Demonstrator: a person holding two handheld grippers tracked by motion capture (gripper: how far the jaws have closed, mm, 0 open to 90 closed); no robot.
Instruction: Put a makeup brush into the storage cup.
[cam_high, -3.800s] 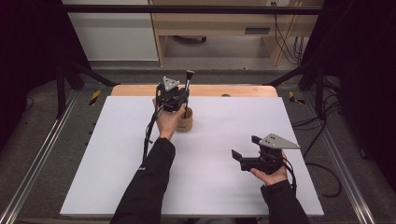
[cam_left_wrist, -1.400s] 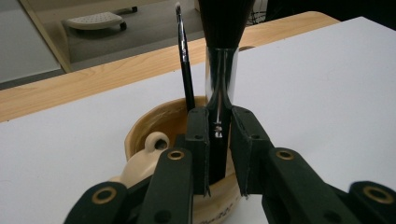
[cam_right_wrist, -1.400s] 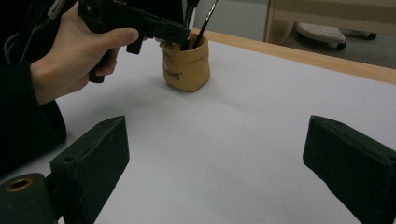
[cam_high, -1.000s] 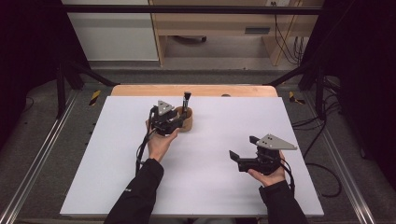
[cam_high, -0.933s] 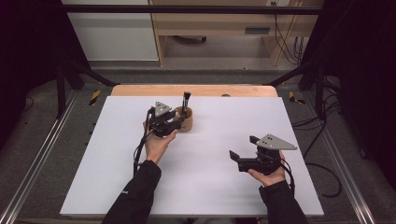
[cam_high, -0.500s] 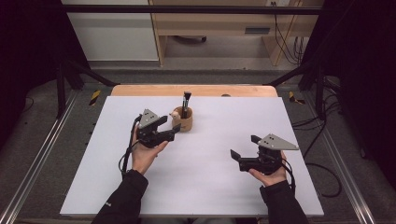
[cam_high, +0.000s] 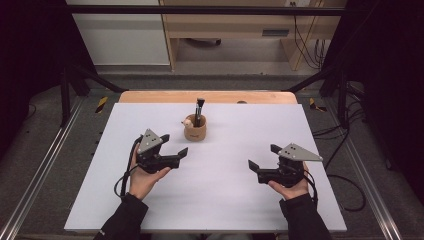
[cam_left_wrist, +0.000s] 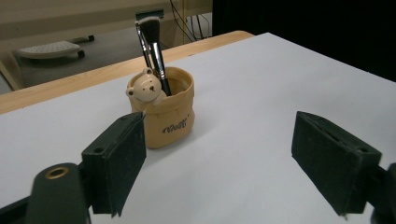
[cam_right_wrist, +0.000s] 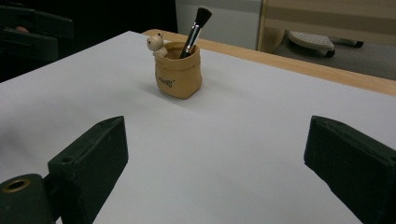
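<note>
A small tan pot (cam_high: 195, 132) with a bear figure on its rim stands upright near the back middle of the white board (cam_high: 215, 175). A black-bristled makeup brush (cam_high: 199, 111) stands in it, bristles up. The pot (cam_left_wrist: 167, 115) and brush (cam_left_wrist: 154, 46) lie just ahead of my left gripper (cam_left_wrist: 224, 163), whose jaws stand wide apart with nothing between them. In the high view my left gripper (cam_high: 174, 145) sits front-left of the pot, apart from it. My right gripper (cam_high: 264, 157) rests at the board's front right, open and empty; the pot (cam_right_wrist: 178, 76) stands well ahead of it.
A wooden strip (cam_high: 210, 97) runs along the board's far edge. Metal frame rails (cam_high: 45, 165) flank the table. Cables (cam_high: 345, 135) lie on the floor at the right, and a shelf unit (cam_high: 235, 25) stands behind.
My left gripper let go of the brush, left it standing in the pot, and drew back toward the front left. My right gripper stayed where it was.
</note>
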